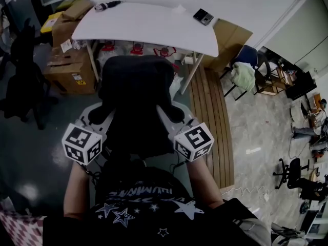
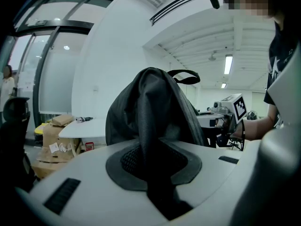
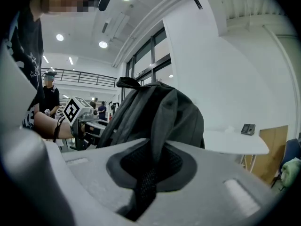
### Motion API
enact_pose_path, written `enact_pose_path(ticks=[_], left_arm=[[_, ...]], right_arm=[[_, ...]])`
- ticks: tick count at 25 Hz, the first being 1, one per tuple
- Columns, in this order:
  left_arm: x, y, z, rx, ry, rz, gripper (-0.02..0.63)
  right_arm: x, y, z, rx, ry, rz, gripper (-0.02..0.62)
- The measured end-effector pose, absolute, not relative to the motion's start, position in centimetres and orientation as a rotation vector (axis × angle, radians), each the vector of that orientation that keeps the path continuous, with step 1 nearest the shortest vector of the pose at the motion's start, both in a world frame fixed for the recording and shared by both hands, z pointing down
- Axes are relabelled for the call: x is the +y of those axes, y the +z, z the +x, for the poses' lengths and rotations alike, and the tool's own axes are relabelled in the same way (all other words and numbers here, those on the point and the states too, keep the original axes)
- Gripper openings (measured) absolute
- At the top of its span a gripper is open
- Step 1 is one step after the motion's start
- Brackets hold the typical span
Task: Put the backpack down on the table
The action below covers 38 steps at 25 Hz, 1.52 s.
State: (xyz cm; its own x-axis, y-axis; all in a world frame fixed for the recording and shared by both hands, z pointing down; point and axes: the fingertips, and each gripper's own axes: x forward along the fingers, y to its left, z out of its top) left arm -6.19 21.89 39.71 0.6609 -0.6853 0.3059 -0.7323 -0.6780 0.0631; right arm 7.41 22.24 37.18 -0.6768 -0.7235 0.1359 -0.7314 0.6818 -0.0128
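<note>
A black backpack (image 1: 136, 101) hangs in the air between my two grippers, short of the white table (image 1: 148, 27). My left gripper (image 1: 100, 119) is shut on the backpack's left shoulder strap (image 2: 150, 140), which runs down between its jaws. My right gripper (image 1: 171, 118) is shut on the right shoulder strap (image 3: 157, 145) in the same way. The backpack's body (image 2: 141, 107) fills the middle of the left gripper view, and the same bag (image 3: 160, 117) fills the right gripper view. The carry handle (image 2: 186, 76) stands up at its top. The table lies ahead, beyond the bag.
On the table lie a dark small device (image 1: 203, 17) at the right and a black tool (image 1: 106, 5) at the far left. Cardboard boxes (image 1: 69, 68) stand left of the table, a black office chair (image 1: 23, 81) further left, a wooden bench (image 1: 210, 117) on the right.
</note>
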Motion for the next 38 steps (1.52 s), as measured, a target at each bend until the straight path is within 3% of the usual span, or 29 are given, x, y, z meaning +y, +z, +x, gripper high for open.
enact_pose_path(ticks=[12,38], left_arm=[[16.1,41.9,-6.3,-1.059,0.395,2.701,0.074],[-12.3,42.8,-9.4,-0.836,0.432,2.752,0.074]], right_arm=[[17.1,39.2,7.3,-2.706,0.172,1.258,0.031],[-9.9,40.1,3.9,-2.563,0.226,1.454,0.031]])
